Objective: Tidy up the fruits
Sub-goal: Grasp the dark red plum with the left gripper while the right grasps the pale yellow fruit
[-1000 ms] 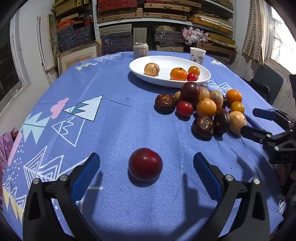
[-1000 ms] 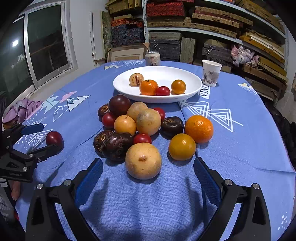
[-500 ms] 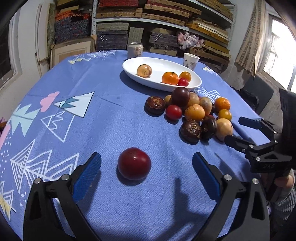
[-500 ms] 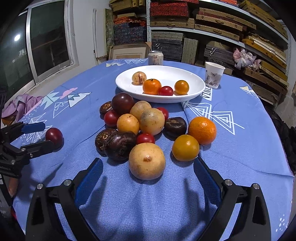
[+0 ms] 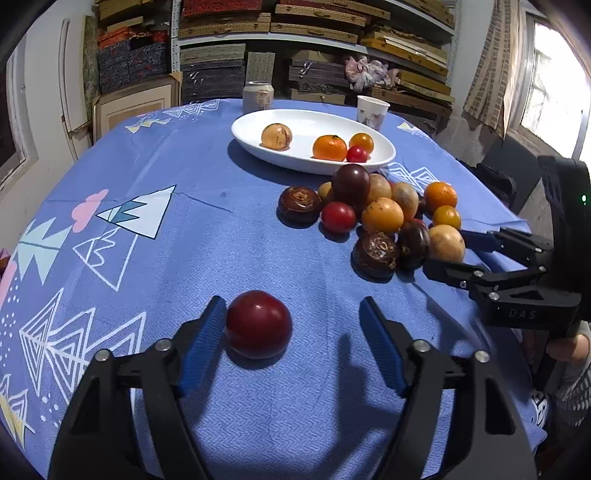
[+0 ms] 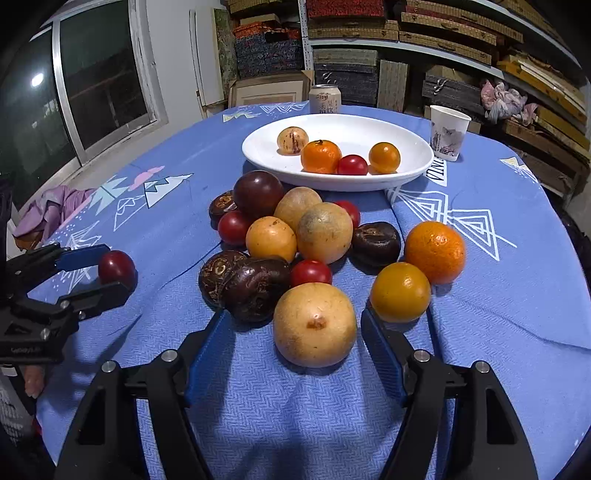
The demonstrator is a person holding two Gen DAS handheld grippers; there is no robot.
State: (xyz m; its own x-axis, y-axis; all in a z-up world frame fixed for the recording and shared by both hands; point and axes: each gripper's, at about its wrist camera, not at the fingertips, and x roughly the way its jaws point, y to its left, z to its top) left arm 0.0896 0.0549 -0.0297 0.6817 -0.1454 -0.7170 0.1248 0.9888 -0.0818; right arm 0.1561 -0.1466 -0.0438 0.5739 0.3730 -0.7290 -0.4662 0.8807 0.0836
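Both grippers low, fingers [image 5: 202,343] apart.

A storeroom: shelves [image 6: 424,22] crammed with stacked flat boxes stand behind the blue-clothed table [image 6: 498,314].

Taking the plate [image 6: 413,173] as landmark: inside it, four fruits, a tomato [image 6: 352,165] between a mandarin [image 6: 320,156] on its left and a smaller citrus [image 6: 384,157] on its right. Behind the plate, a can [image 6: 325,98]; to its right, a paper cup [image 6: 448,132]. In front of the plate, a cluster of fruit [image 6: 321,236] on the tablecloth [image 6: 498,332]. Far left of that cluster, well apart from the plate, a lone plum [image 5: 258,324].
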